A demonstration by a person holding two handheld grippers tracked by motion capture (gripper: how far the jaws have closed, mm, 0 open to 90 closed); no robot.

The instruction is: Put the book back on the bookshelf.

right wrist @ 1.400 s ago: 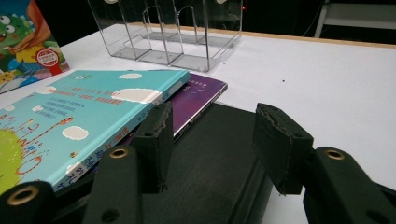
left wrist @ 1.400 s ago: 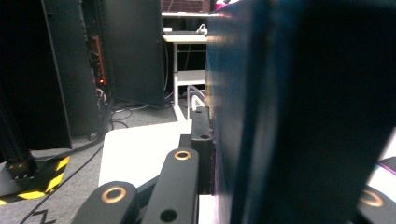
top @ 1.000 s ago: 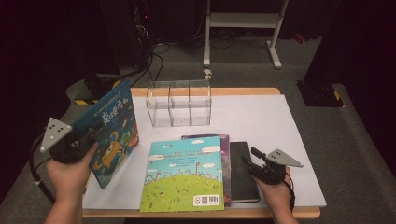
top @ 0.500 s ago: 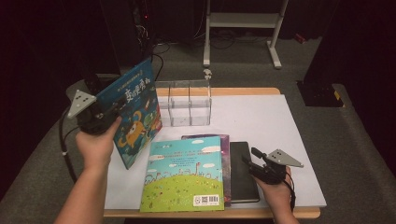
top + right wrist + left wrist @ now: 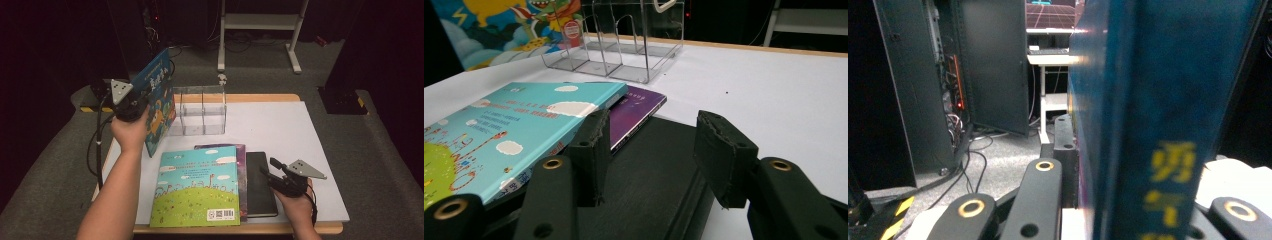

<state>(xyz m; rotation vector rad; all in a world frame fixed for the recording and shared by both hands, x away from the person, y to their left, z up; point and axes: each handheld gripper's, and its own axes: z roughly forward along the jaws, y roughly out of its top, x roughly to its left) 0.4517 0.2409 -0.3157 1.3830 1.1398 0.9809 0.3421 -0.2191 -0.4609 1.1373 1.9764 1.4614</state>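
Note:
My left gripper (image 5: 139, 107) is shut on a blue picture book (image 5: 159, 100), held upright on its edge just left of a clear acrylic organizer (image 5: 200, 110). In the left gripper view the book's blue spine (image 5: 1158, 125) stands between the jaws. My right gripper (image 5: 268, 168) is open, low over a black book (image 5: 260, 187) lying flat at the right of the stack. Its jaws (image 5: 654, 145) stand apart above the black cover (image 5: 649, 195) with nothing between them. A turquoise and green book (image 5: 200, 185) lies on a purple one (image 5: 242, 160).
The organizer (image 5: 624, 45) has upright dividers and stands at the back of the white table sheet (image 5: 285, 130). A wooden table edge runs along the front. Cables trail off the left side toward dark cabinets; a white stand is on the floor behind.
The left hand has carried the blue book farther away and to the right, up beside the organizer, standing it more upright. The right gripper has stayed over the black book.

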